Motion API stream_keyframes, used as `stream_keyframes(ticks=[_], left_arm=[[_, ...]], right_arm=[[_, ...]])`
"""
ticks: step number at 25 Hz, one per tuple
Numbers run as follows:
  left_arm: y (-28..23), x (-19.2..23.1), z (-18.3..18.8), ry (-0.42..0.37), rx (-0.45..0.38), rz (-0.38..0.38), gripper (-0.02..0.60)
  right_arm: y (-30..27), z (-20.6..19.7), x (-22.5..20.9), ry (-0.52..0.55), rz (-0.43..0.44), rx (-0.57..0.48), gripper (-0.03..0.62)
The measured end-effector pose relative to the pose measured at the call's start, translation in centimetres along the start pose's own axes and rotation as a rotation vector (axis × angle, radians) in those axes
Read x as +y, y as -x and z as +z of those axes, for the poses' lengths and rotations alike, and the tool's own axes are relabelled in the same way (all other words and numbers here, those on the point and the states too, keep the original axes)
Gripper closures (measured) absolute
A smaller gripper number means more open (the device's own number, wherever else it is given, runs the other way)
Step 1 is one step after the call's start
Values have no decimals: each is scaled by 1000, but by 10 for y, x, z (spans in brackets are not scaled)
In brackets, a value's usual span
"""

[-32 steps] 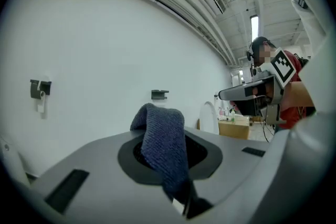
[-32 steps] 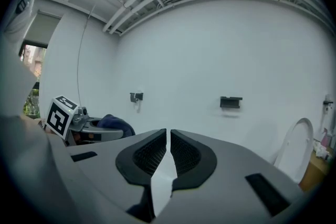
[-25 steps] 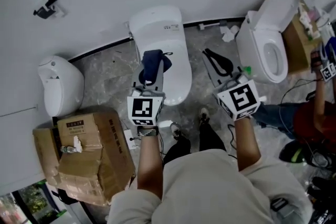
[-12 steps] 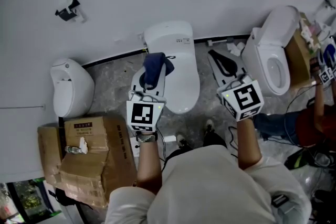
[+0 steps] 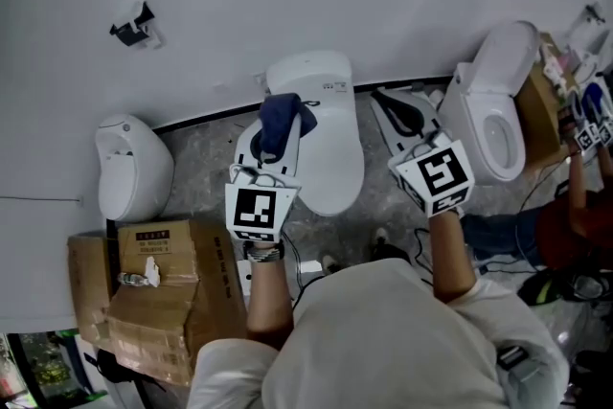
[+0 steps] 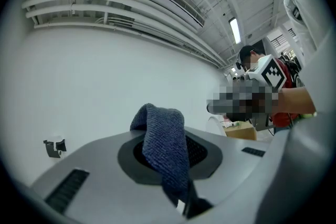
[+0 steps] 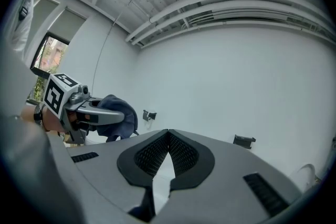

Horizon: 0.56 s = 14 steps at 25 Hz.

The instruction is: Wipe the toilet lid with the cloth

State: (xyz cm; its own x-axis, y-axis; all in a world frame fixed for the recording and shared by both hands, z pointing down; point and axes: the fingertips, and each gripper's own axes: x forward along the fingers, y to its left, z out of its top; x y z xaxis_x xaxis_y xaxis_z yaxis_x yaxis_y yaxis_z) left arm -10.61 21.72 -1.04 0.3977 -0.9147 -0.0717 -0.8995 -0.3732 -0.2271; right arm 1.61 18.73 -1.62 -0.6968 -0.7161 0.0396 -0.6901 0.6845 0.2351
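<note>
Both grippers higher than a second ago. Left gripper (image 5: 272, 147) — jaws clamped on the blue cloth (image 5: 284, 120), held above the toilet lid (image 5: 330, 158). Right gripper (image 5: 387, 102) — jaws together, empty.

dark blue knitted cloth (image 6: 164, 136), bunched, pinched in the left tongs (image 5: 271, 141) and drooping over their tips. white toilet lid (image 5: 330, 148), seemingly shut down flat, lies beneath and just right of them.

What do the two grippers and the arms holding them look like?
Left gripper and right gripper: grey wedge-shaped jaws, black ribbed pads, a white cube with black square markers. A wristband on the left wrist; short pale sleeves.
</note>
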Motion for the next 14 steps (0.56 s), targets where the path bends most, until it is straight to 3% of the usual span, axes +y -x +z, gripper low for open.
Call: stream_keyframes(ticks=[6,14], left_arm=[[0,2,-4,-44,20,0,525],[-5,2,-1,-32,19,-11,525]], right_arm=[[-3,4,0,24,-3,-16,565],[-6,4,-1,10,-1,-10,565]])
